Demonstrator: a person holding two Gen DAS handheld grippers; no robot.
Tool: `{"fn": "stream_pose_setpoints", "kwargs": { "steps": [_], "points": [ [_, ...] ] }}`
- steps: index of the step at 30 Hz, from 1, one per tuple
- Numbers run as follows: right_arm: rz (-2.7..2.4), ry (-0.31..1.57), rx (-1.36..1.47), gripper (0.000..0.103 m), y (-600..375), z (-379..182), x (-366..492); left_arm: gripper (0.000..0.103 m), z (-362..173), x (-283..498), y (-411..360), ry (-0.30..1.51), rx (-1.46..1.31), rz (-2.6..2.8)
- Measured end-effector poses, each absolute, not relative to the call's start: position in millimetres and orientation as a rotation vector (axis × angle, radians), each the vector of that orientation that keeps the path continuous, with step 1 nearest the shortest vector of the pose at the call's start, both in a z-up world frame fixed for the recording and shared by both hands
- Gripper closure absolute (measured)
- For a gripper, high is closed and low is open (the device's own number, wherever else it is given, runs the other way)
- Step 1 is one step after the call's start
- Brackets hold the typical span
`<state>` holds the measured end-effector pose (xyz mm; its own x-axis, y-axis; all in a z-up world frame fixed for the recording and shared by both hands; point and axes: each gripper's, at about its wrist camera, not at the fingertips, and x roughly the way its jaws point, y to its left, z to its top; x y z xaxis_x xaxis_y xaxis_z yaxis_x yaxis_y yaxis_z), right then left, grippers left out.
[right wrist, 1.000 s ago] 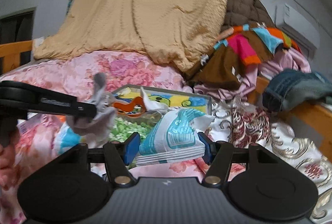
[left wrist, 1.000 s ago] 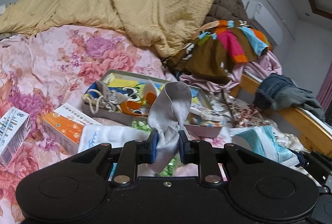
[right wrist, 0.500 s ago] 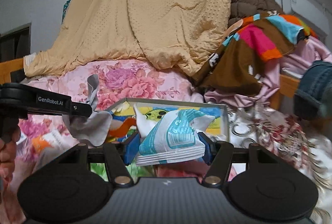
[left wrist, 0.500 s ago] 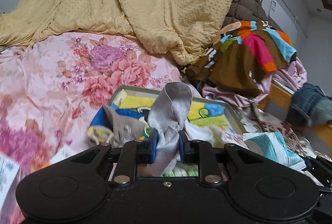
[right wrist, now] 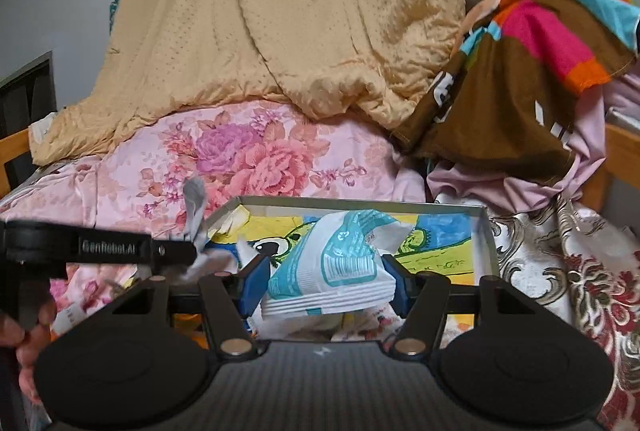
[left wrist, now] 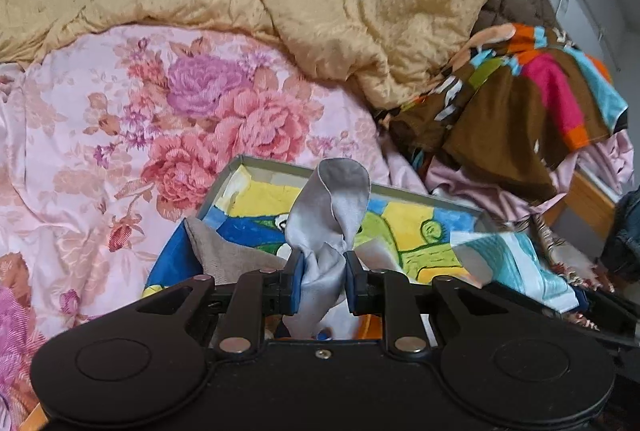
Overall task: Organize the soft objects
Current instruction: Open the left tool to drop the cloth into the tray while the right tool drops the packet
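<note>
2 loads now hang over the cartoon-printed box [left wrist: 404,219], which sat farther ahead 1 second ago, so both drops look close. In the left wrist view, the left gripper [left wrist: 320,283] pinches a grey cloth [left wrist: 332,215] above the box's near left part, its grey rim [left wrist: 276,164] free beyond. In the right wrist view, the right gripper [right wrist: 324,281] clamps a tissue pack [right wrist: 336,263] above the open middle; the right wall [right wrist: 486,231] stands near.

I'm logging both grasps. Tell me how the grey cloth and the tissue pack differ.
The grey cloth is plain, limp and bunched, sticking up above the left gripper; the tissue pack is printed teal and white, flat and layered, lying across the right gripper. The cloth is pinched narrow; the pack spans wider-set fingers. Both are held over the cartoon-lined box.
</note>
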<state>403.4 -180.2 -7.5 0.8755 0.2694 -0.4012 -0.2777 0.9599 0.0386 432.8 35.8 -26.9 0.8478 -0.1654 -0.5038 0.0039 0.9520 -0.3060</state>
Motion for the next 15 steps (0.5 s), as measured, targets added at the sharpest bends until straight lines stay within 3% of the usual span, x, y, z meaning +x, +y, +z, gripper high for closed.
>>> {"fn": "stream_pose_setpoints", "kwargs": {
  "steps": [15],
  "points": [
    [0.270, 0.514, -0.058, 0.035, -174.0, -19.5, 422.3, 0.075, -46.0, 443.8, 28.0, 0.640, -0.255, -0.087]
  ]
}}
